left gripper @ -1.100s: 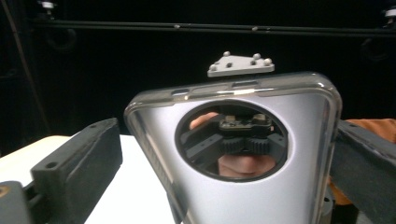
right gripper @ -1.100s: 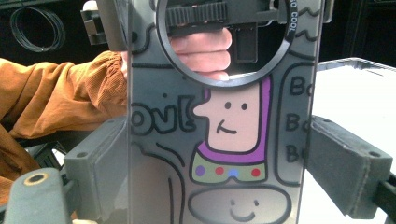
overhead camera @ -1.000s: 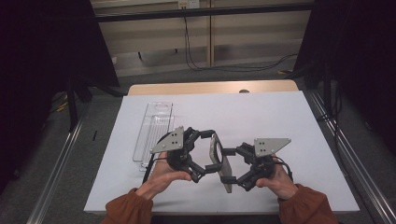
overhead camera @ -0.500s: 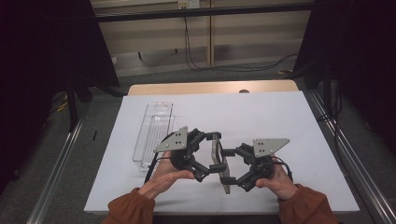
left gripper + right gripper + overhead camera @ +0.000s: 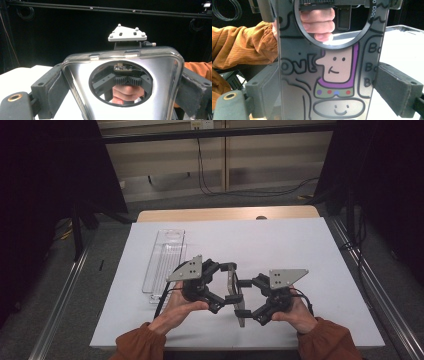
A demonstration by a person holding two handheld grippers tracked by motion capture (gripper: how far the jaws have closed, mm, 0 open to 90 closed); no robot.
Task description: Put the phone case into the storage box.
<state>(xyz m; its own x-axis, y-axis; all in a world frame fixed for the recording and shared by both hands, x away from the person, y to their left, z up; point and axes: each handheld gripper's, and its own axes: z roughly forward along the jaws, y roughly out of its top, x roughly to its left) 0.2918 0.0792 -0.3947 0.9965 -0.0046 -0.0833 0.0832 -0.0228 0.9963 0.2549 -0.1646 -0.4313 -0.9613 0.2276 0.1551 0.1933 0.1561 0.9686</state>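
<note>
White tabletop (image 5: 300, 245) is lying beneath both grippers, left gripper (image 5: 226, 285) and right gripper (image 5: 242, 296) clamping the upright flat grey cartoon-printed case (image 5: 234, 292) between them.

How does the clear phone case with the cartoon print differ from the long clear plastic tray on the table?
The clear phone case with the cartoon print stands on edge, clamped between the left gripper and the right gripper; the long clear plastic tray lies flat on the white table, untouched. The case bears coloured drawings and a round hole; the tray is plain. The tray looks longer. Both are see-through plastic.
</note>
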